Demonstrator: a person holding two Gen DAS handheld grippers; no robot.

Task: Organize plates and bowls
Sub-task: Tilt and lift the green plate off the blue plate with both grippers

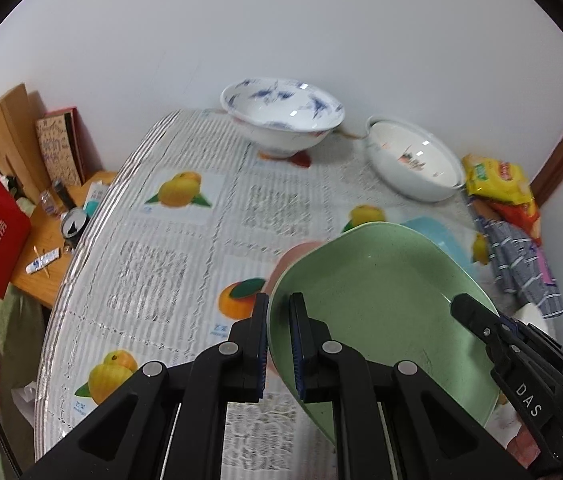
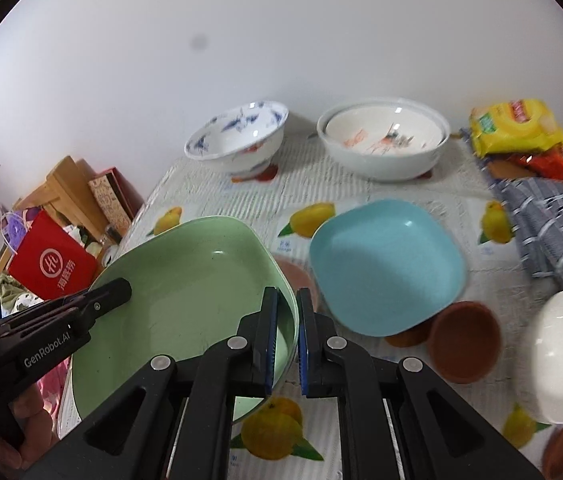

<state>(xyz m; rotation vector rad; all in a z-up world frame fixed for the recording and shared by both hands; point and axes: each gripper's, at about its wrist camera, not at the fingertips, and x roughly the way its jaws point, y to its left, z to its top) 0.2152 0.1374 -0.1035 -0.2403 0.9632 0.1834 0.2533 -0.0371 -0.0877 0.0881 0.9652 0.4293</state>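
Green plate (image 2: 185, 292) rim (both grippers) clamped.

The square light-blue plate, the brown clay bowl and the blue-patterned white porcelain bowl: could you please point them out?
Square light-blue plate (image 2: 387, 266), right wrist view, centre.
Brown clay bowl (image 2: 463, 342), right wrist view, inside.
Blue-patterned white porcelain bowl (image 1: 281, 110), left wrist view, inside.

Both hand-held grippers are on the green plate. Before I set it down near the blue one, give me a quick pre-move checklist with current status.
1. Left hand-held gripper clamped on green plate rim: ok.
2. Right hand-held gripper clamped on the opposite rim: ok.
3. Green plate empty, nothing to spill: ok.
4. Blue plate empty and free to receive a stack: ok.
5. Blue plate lying flat: not ok, its near edge rests on a brown bowl.
6. What the pink dish under the green plate is, and whether it blocks the table: cannot tell.
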